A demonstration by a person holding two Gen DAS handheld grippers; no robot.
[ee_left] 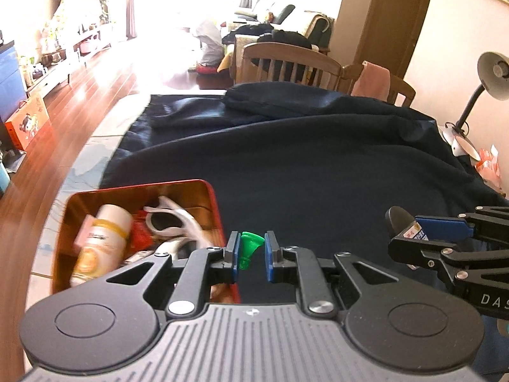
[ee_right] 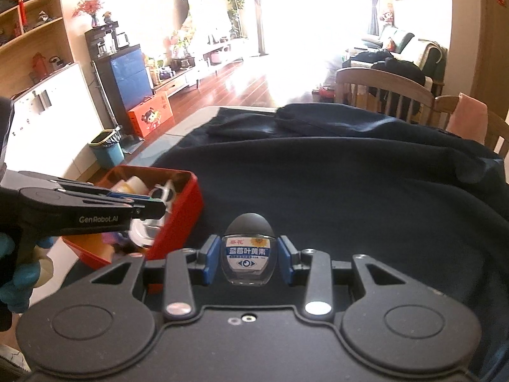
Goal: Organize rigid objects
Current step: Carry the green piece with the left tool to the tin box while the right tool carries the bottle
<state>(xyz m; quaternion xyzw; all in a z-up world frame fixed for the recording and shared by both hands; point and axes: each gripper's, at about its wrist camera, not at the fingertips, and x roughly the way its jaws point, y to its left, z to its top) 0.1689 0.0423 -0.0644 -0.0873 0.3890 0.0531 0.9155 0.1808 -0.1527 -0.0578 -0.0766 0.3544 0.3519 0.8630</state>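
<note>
We see a small green funnel-shaped piece [ee_left: 249, 248] just right of the red tin [ee_left: 213, 200], we see the tin open and holding a cream bottle [ee_left: 101, 242], and right of it an upright dark-capped eye-drop bottle [ee_right: 248, 254].
</note>
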